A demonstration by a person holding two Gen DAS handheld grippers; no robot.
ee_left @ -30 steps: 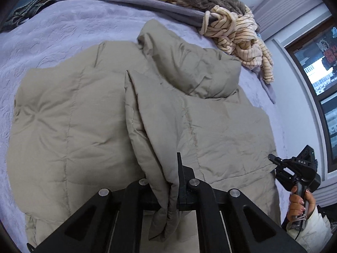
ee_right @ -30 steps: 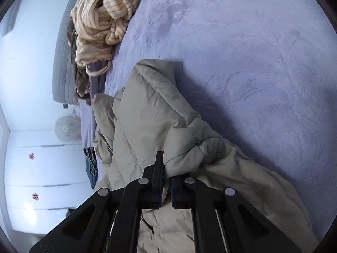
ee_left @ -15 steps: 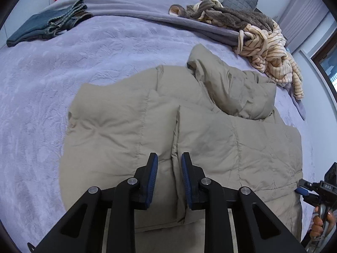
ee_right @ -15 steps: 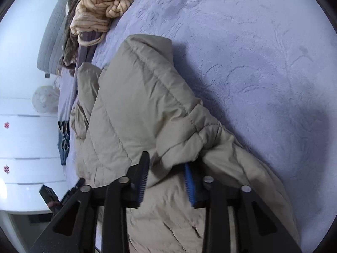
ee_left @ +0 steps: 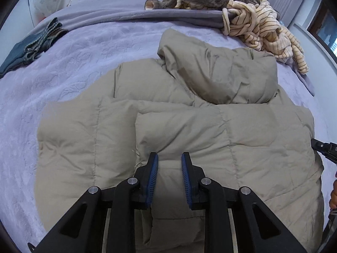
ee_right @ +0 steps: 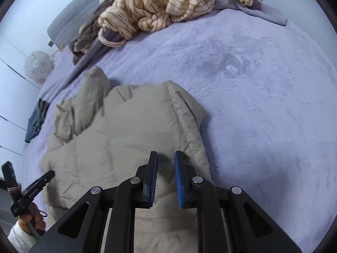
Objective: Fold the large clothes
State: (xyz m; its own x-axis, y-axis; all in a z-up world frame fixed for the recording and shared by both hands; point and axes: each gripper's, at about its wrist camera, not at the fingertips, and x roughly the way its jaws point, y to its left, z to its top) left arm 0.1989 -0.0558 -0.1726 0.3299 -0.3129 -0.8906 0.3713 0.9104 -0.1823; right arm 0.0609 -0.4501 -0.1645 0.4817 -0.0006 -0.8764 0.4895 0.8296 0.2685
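On the lavender bed the beige puffer jacket lies spread flat below me, sleeves folded in over its body and the hood bunched at the far end, near a heap of striped cream clothes and well apart from folded jeans at the left edge. My left hand-held gripper hovers over the jacket's near hem with its blue pads slightly parted and nothing pinched between them. My right hand-held gripper, over the folded sleeve at the jacket's right edge, has just been closing, yet its pads stand a little apart and grip no fabric.
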